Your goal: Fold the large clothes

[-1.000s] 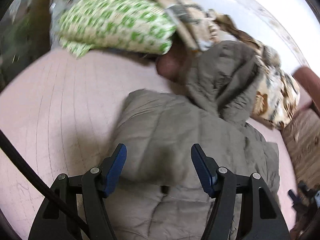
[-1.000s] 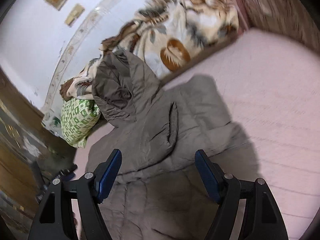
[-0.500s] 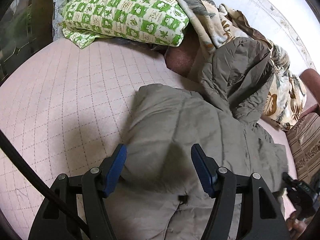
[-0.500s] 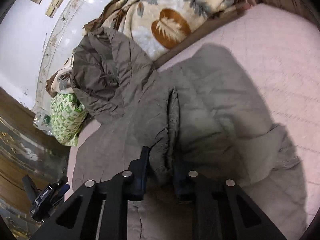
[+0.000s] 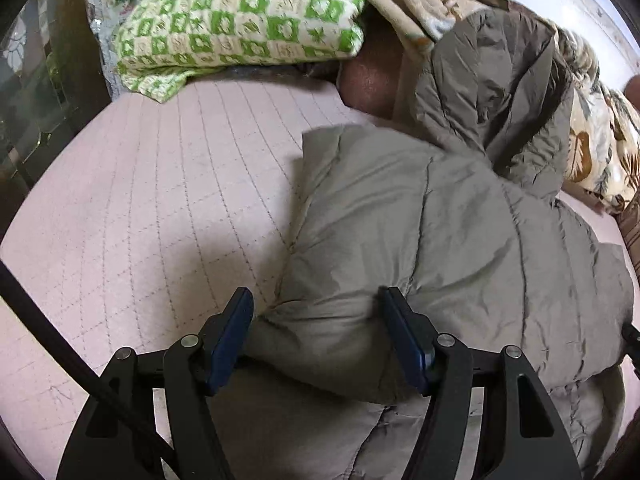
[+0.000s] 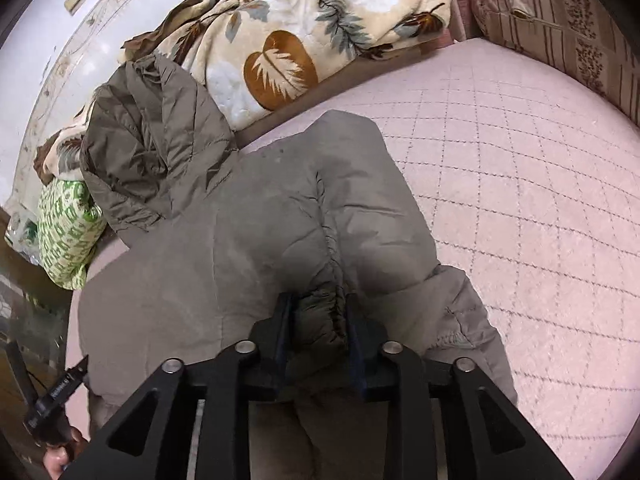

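On the pink quilted bedspread [image 6: 520, 184] lies the grey-brown puffer coat [image 6: 256, 232], body spread flat, its hood [image 6: 152, 136] propped against the leaf-print blanket [image 6: 304, 32] along the far side. Right gripper [image 6: 318, 312]: jaws narrowed around a bunched ridge of coat fabric, pads pressing it from both sides; the jaws have just been opening slightly, with the fabric between them. Left gripper [image 5: 316, 320]: jaws apart, straddling a puffed fold at the coat's edge; contact on the pads cannot be confirmed. A green-and-white checked pillow [image 5: 240, 20] lies beyond the coat, beside the blanket.
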{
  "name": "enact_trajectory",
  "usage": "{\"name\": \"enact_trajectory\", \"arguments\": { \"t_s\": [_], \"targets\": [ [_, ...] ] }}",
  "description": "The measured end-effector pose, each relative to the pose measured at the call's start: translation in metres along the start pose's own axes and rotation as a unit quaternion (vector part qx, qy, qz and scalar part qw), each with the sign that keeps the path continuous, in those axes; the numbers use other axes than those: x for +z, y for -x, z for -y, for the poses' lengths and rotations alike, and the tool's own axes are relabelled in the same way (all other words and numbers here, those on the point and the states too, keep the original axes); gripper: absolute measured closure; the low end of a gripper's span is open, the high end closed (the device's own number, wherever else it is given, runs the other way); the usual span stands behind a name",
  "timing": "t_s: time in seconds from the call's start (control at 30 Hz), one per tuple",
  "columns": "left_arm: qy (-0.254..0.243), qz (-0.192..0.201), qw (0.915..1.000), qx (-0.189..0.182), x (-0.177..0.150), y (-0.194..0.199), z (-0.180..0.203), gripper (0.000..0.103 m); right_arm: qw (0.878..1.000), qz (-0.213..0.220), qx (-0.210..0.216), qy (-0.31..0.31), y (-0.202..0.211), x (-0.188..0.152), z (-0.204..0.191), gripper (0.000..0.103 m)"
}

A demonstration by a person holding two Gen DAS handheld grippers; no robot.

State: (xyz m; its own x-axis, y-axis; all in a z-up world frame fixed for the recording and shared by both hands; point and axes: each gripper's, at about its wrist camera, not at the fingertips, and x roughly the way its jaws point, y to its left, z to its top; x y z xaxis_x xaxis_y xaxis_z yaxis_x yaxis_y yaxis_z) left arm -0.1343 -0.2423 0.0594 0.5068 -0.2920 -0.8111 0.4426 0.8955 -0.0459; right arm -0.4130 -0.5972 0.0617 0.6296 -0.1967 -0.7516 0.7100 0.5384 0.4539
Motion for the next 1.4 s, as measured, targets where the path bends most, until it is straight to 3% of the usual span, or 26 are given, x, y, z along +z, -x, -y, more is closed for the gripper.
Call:
{"name": "enact_trajectory", "arguments": {
  "t_s": [0.07,0.17,0.27,0.4,0.6,0.73,0.83,0.93,1.1,1.27,1.4],
  "targets": [
    [-0.008,0.023,0.9997,0.004,0.003,0.013,0.002,0.037,1.000,0.019,-0.019,-0.003,0.017,-0.001,-0.001,0.061],
    [-0.029,0.070,0.9971,0.010,0.006,0.034,0.013,0.037,0.993,0.102,-0.060,0.028,0.056,-0.005,-0.017,0.057],
    [-0.060,0.081,0.9949,-0.010,0.004,0.039,0.031,0.037,0.986,0.152,-0.025,0.070,0.069,-0.009,-0.036,0.042],
    [-0.101,0.058,0.9932,0.003,-0.007,0.021,0.053,0.037,0.986,0.107,0.013,0.128,0.048,-0.019,-0.065,0.041],
    [-0.103,0.022,0.9944,0.010,-0.012,-0.001,0.053,0.031,0.989,0.026,-0.031,0.145,-0.007,-0.027,-0.062,0.042],
    [-0.093,0.016,0.9956,0.001,-0.013,-0.005,0.050,0.030,0.985,0.009,-0.050,0.165,-0.023,-0.029,-0.065,0.041],
    [-0.081,0.024,0.9963,-0.011,-0.009,0.009,0.047,0.030,0.986,0.009,-0.046,0.161,-0.018,-0.026,-0.063,0.041],
    [-0.068,0.040,0.9965,-0.026,-0.003,0.033,0.039,0.030,0.989,0.026,-0.015,0.146,0.007,-0.021,-0.066,0.041],
    [-0.070,0.066,0.9953,-0.009,-0.012,0.074,0.017,0.030,0.988,0.044,0.007,0.150,0.043,-0.026,-0.070,0.041],
    [-0.064,0.059,0.9960,0.021,-0.053,0.109,-0.020,0.030,0.989,0.022,0.032,0.140,0.068,-0.051,-0.058,0.041],
    [-0.044,0.018,0.9983,0.032,-0.111,0.119,-0.051,0.030,0.986,0.009,0.034,0.163,0.089,-0.095,-0.060,0.041]
  ]
}}
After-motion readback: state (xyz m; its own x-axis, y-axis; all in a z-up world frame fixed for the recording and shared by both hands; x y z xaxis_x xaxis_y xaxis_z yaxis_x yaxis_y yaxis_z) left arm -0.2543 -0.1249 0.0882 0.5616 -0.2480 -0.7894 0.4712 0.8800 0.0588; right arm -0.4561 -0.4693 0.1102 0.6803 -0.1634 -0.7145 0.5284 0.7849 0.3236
